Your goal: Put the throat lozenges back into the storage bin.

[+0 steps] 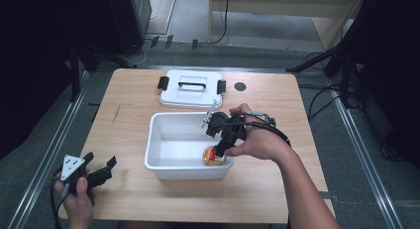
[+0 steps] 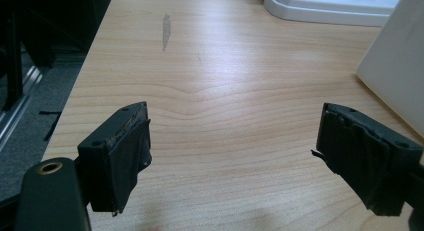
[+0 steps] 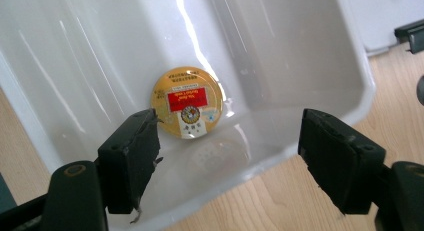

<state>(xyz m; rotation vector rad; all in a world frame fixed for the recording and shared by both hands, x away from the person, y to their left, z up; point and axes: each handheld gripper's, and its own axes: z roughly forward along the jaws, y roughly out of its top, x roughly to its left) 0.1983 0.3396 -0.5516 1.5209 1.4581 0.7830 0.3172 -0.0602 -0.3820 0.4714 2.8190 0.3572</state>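
A round gold can with a red label point(image 1: 214, 157) lies on the floor of the white plastic bin point(image 1: 183, 172), in its near right corner. My right gripper point(image 1: 217, 150) hangs over that corner, tilted down toward the can. In the right gripper view the can point(image 3: 187, 102) lies flat inside the bin point(image 3: 280, 51), beyond my right gripper point(image 3: 230, 163), whose jaws stand apart with nothing between them. My left gripper point(image 1: 100, 160) rests at the table's near left corner. In its own view the left gripper point(image 2: 230, 156) is open over bare wood.
The bin's white lid point(image 1: 190, 88), with a black handle and black side latches, lies flat behind the bin. A small dark round spot point(image 1: 240, 86) marks the table to the lid's right. The lid's edge point(image 2: 325, 6) and the bin's side wall point(image 2: 395, 66) stand ahead of the left gripper.
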